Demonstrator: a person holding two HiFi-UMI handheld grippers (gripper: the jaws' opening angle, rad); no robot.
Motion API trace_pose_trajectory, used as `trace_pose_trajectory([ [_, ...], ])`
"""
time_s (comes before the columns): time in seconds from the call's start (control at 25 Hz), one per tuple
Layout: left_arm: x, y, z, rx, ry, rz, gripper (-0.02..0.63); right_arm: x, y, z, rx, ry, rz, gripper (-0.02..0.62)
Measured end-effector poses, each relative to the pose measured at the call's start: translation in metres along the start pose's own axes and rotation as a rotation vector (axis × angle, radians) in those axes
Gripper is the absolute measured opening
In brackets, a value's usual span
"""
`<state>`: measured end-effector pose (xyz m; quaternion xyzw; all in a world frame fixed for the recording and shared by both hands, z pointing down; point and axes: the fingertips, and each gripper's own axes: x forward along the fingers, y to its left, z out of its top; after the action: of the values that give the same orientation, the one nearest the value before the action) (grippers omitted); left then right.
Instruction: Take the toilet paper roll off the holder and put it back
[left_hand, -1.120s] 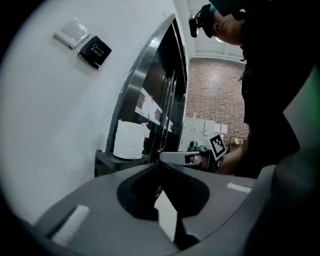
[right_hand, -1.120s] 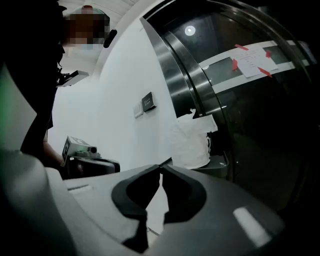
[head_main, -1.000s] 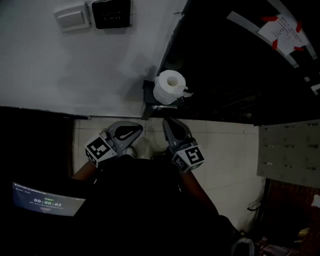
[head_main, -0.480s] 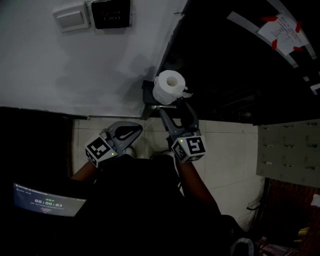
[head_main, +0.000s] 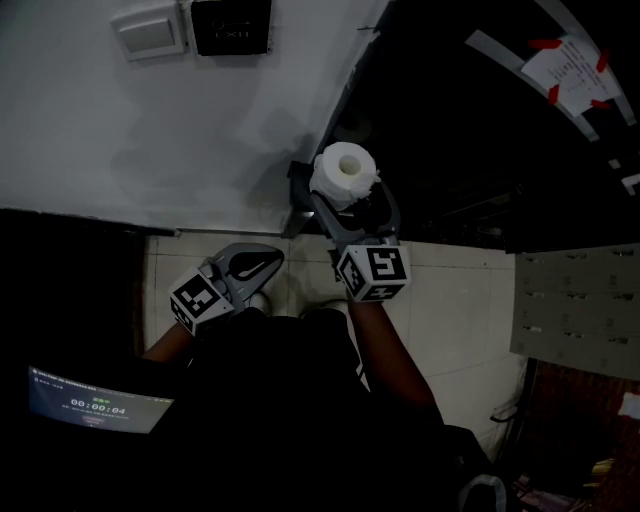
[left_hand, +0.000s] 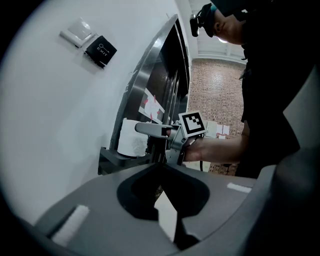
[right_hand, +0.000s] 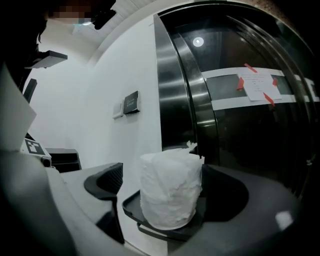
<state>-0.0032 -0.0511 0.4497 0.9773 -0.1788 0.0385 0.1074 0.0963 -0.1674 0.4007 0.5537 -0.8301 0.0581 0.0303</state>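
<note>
Up on the dark holder (head_main: 298, 190), at the corner where the white wall (head_main: 150, 130) meets the dark metal door frame (right_hand: 175, 90), the toilet paper roll (head_main: 343, 172) stands upright with its torn end ragged at the top. Around it sits the right gripper (head_main: 350, 203): its jaws have just been opening and now stand wide apart, one on each side of the roll. The left jaw is clearly off the paper, and the roll rests on the tray rather than in a grip. Lower down over the tiled floor (head_main: 460, 300), the left gripper (head_main: 268, 258) hangs well apart, jaws together with nothing between them. A switch plate (head_main: 148, 32) and a black sign (head_main: 231, 25) sit high on the wall.
</note>
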Motion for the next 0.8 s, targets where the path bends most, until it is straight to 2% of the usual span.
trace_pose_trajectory([
  [0.16,-0.003,0.002,-0.001,-0.003,0.001,0.010,0.000,0.018,-0.004,-0.002,-0.002,0.034,-0.002,0.511],
  [0.36,-0.008,0.005,0.002,-0.021,0.001,0.031,0.000,0.031,-0.003,-0.002,-0.037,0.035,-0.022,0.511],
  [0.6,-0.012,0.008,-0.002,-0.013,-0.004,0.040,0.000,0.042,-0.006,-0.013,-0.020,0.079,-0.039,0.511],
  [0.72,-0.014,0.010,0.000,-0.009,-0.006,0.048,0.000,0.044,-0.010,-0.013,-0.008,0.074,-0.055,0.504],
  [0.8,-0.015,0.011,0.001,-0.009,-0.009,0.052,0.000,0.044,-0.010,-0.013,-0.012,0.068,-0.057,0.476],
])
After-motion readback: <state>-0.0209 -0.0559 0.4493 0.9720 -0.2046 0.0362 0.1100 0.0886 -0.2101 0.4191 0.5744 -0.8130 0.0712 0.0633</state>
